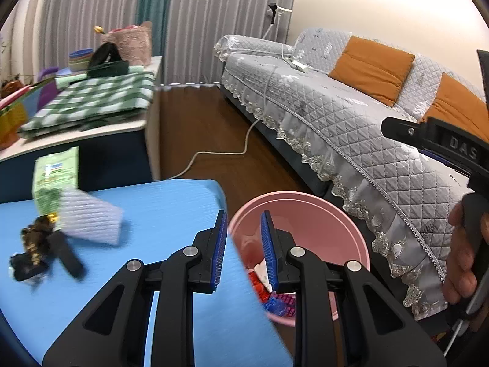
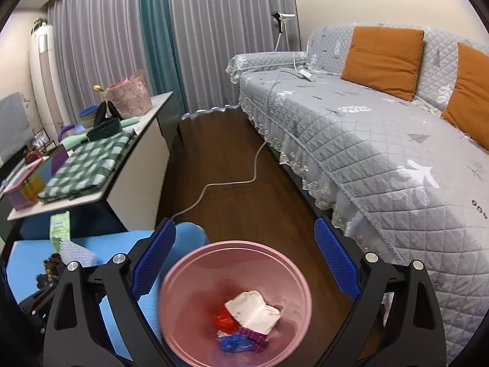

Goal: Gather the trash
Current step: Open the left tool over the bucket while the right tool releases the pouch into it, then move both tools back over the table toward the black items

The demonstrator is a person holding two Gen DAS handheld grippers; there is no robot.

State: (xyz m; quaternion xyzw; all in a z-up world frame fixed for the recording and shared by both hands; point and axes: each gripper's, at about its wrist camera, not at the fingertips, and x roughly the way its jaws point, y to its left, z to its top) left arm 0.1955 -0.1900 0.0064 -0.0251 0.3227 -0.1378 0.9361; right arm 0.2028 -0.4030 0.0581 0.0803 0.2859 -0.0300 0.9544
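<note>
Wrappers (image 1: 33,244) on the blue worktop (image 1: 171,214) beside the pink bin (image 2: 235,247) look light and crinkly, so my empty, part-spread left claw (image 1: 243,249) should pinch their bunched middle.

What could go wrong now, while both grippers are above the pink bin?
1. The pink bin stands on the floor close against the blue table; a gripper could knock it over.
2. The dark wrapper pile, green pack and grey cloth lie bunched, so one grab might drag the others.
</note>
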